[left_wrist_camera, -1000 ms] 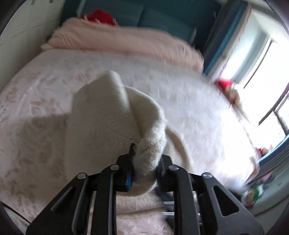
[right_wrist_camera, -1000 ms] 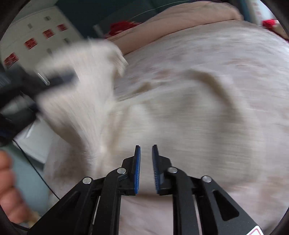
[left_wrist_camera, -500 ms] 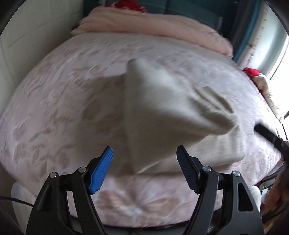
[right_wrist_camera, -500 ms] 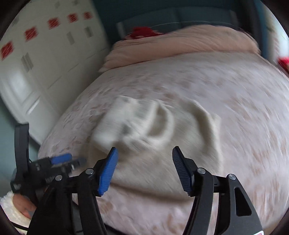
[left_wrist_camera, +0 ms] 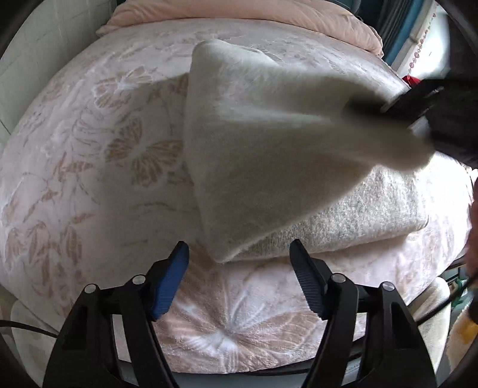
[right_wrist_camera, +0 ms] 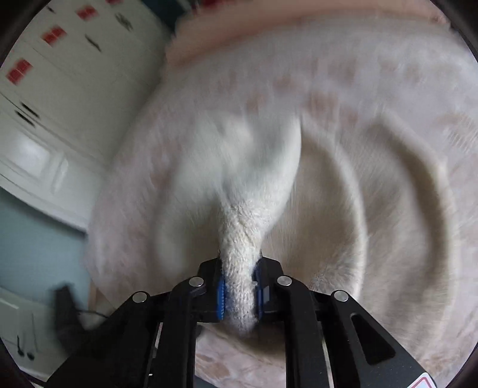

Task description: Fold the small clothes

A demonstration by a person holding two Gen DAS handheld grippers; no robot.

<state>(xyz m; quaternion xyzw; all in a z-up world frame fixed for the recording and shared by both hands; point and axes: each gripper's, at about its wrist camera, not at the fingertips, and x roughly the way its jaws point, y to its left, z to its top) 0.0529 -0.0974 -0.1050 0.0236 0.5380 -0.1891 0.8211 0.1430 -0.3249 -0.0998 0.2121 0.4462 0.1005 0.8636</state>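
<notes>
The cream knitted garment lies on the bed, toward its near edge and right of centre, and one part of it is lifted clear. In the left wrist view that raised flap forms a long wedge: broad at the left, where it rises off the floral blanket, and narrowing to a bunched end at the far right. So its long axis runs left to right across the bed, with the narrow end pointing right and up into the right tool. Beneath it, the rest of the garment lies flat as a folded layer, its near edge parallel to the bed's near edge.

The right tool is clamped on that bunched end: in its own view both blue pads press into a twisted rope of knit, and the jaws are closing on it. From there the cloth fans away toward the far side, though heavy blur hides the detail. This tool tilts down toward the bed.

The left tool hangs above the bed's near edge, pointing steeply down, with its jaws set wide and closing slightly. Nothing is between them; the flap's near corner lies just beyond the fingertips, not touching either one.

A pink duvet is rolled along the far side of the bed. White cabinet doors stand to the left.
</notes>
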